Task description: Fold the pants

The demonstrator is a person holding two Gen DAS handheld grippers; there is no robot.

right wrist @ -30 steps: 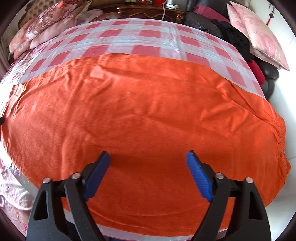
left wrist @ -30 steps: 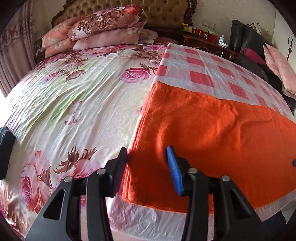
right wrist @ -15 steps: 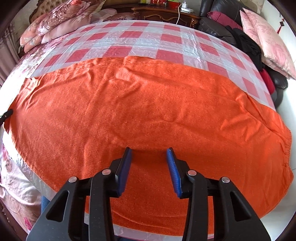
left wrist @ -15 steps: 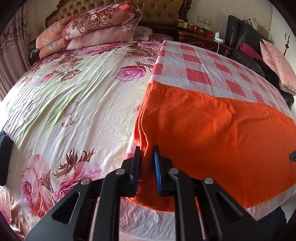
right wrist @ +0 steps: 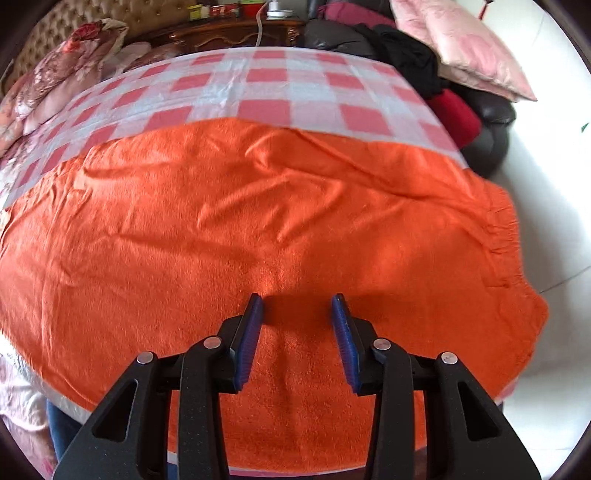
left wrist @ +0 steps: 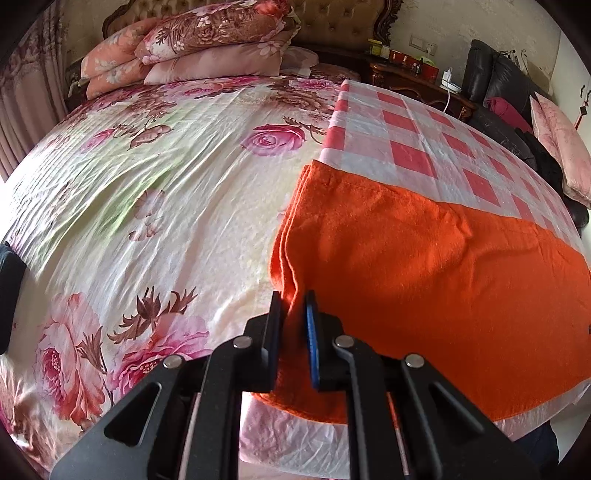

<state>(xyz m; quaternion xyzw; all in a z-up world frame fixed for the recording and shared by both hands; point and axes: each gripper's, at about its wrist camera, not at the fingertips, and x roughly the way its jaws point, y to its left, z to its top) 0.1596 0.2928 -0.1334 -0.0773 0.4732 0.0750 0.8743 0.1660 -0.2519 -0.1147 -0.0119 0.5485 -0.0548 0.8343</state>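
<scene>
2 layers of soft, limp orange pants (left wrist: pixel 424 280) lie flat on the checked sheet (left wrist: pixel 413 136) w/ the left gripper (left wrist: pixel 293 325) pinched on their near-left edge, right gripper (right wrist: pixel 297 325) half-closed, apparently bunching mid-cloth, so we'd judge corners/hems the best holds.

Pants (left wrist: pixel 424 280) lay flat on checked sheet (left wrist: pixel 410 129), along its near edge. Checked sheet lay on right part of bed; flowered bedspread (left wrist: pixel 155 192) lay left of it. Stacked pillows (left wrist: pixel 207 48) sat at far end against headboard (left wrist: pixel 343 18). Nightstand (left wrist: pixel 410 74) stood behind bed, right of headboard. Sofa (left wrist: pixel 506 88) with cushion (left wrist: pixel 561 147) stood right of bed.

Left gripper (left wrist: pixel 293 321) sat at pants' left edge, fabric between jaws. Right gripper (right wrist: pixel 297 325) sat over pants' near middle.
</scene>
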